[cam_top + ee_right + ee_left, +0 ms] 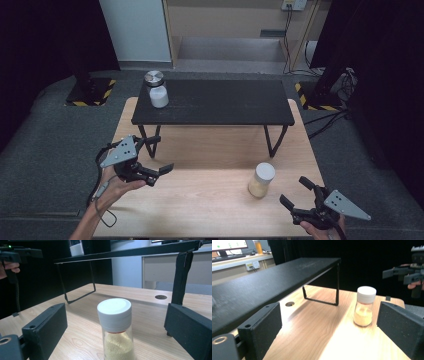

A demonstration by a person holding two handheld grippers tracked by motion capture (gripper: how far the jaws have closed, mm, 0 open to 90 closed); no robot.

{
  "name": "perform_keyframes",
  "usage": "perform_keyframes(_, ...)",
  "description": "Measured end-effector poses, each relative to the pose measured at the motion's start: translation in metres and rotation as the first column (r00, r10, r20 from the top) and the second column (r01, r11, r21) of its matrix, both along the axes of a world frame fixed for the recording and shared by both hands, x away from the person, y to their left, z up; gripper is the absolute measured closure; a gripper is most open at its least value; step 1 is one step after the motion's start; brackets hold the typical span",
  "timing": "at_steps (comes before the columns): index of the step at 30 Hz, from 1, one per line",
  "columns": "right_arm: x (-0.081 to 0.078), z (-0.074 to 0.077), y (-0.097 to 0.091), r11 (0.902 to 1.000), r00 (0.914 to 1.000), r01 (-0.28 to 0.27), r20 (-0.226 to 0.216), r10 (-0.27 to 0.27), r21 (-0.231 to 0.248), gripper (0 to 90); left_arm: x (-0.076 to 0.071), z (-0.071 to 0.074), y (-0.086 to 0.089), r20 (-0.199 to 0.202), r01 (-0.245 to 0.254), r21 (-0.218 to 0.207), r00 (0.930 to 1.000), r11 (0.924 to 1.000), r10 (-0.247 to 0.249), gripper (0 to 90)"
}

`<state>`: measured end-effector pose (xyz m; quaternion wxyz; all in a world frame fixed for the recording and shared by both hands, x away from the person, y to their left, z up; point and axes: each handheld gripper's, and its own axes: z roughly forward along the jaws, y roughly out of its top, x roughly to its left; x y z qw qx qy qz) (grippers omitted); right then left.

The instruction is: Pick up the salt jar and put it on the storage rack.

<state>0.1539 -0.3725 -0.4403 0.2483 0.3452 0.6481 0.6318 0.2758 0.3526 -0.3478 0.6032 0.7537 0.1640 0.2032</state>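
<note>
The right gripper [299, 192] hangs with its jaws spread wide and empty, the jar [117, 327] of yellow powder standing upright on the counter [200, 200] just ahead of them and lined up with the gap. To take it well, the person would likely ease the jaws forward level until the glass body, below the white cap, sits between the pads, then close squarely so the jar does not tip. The left gripper [160, 155] is likewise wide open and holds nothing; the jar stands well ahead of its jaws, toward their right. A low black shelf [212, 102] stands beyond both, carrying a second jar [158, 96] with a metal lid [154, 78] beside it; its legs stay clear of the approach.
</note>
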Motion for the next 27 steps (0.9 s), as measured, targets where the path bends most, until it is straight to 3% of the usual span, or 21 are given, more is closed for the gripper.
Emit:
perform_keyframes(8, 0.0, 0.0, 0.001, 1.0, 1.0, 0.0, 0.0, 0.0, 0.0, 4.6, -0.002, -0.016, -0.005, 0.001, -0.065, -0.024, 0.9979, 0.9976, 0.065, 4.8)
perform_keyframes(14, 0.0, -0.001, 0.001, 1.0, 1.0, -0.001, -0.001, 0.001, 0.001, 4.7, -0.001, -0.021, -0.001, -0.011, -0.141, -0.051, 0.99, 0.9887, 0.141, 4.2)
perform_keyframes(22, 0.0, -0.001, 0.001, 1.0, 1.0, 0.002, -0.003, -0.002, -0.001, 4.6, -0.004, -0.017, 0.005, 0.009, -0.207, -0.038, 0.9783, 0.9777, 0.207, 4.1)
perform_keyframes(25, -0.001, -0.001, 0.001, 1.0, 1.0, 0.005, -0.003, -0.005, 0.0, 4.6, -0.004, -0.016, 0.01, 0.005, -0.227, -0.058, 0.9737, 0.9721, 0.228, 4.1)
perform_keyframes(27, 0.0, -0.001, 0.001, 1.0, 1.0, 0.005, -0.003, -0.005, 0.0, 4.6, -0.005, -0.018, 0.015, -0.006, -0.242, -0.106, 0.9702, 0.9645, 0.242, 4.1)
